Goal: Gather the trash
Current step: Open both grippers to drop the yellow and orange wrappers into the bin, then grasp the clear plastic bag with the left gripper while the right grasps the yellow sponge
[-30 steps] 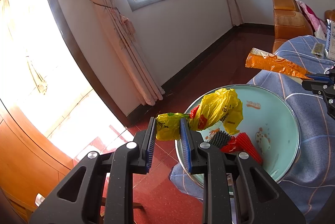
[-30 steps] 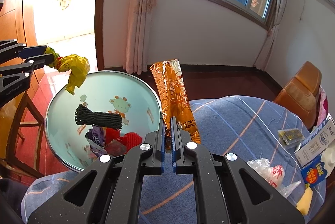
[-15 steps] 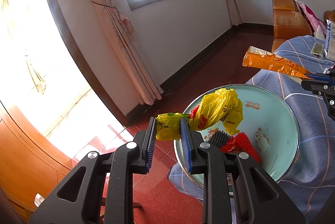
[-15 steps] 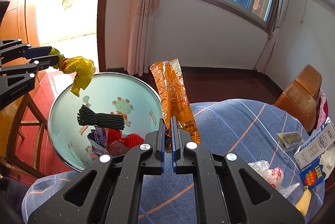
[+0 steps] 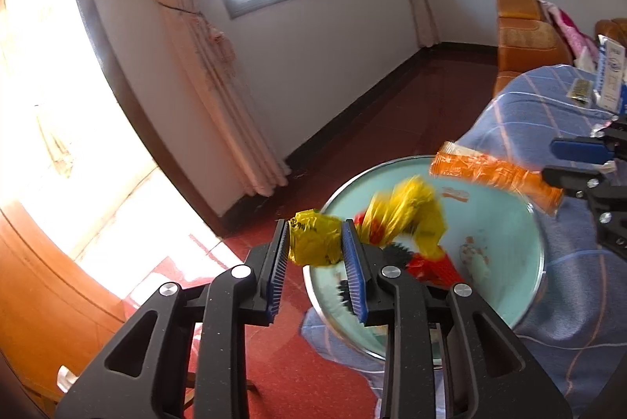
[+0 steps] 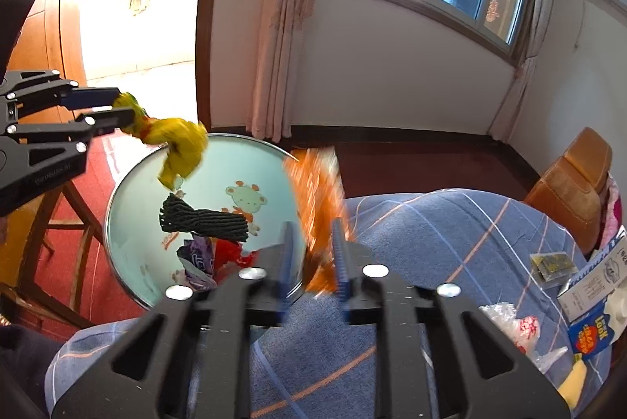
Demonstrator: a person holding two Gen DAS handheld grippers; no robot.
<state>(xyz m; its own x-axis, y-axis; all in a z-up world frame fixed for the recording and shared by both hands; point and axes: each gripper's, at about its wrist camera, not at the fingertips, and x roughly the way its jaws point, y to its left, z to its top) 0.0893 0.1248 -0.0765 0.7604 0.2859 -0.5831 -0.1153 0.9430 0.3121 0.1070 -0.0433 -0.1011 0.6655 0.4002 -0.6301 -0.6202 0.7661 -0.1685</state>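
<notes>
Pale green basin (image 6: pixel 129 184), cartoon bear printed inside, sits at the edge of the blue-checked table (image 6: pixel 450 223). Contents: black cord bundle (image 6: pixel 203 219), purple wrapper (image 6: pixel 200 258), red scrap (image 6: pixel 229 250).

Left gripper (image 5: pixel 315 242): jaws opening, crumpled yellow bag (image 5: pixel 403 215) between them, its tail hanging over the basin.

Right gripper (image 6: pixel 313 254): jaws opening, motion-blurred orange wrapper (image 6: pixel 317 184) between the parted fingers at the basin's near rim.

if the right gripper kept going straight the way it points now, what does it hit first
Most likely the orange wrapper, blurred and standing between the right gripper's opening jaws; whether the pads touch it is unclear. Past it the line seems to meet the near rim of the pale green basin, though depth is hard to judge.
</notes>
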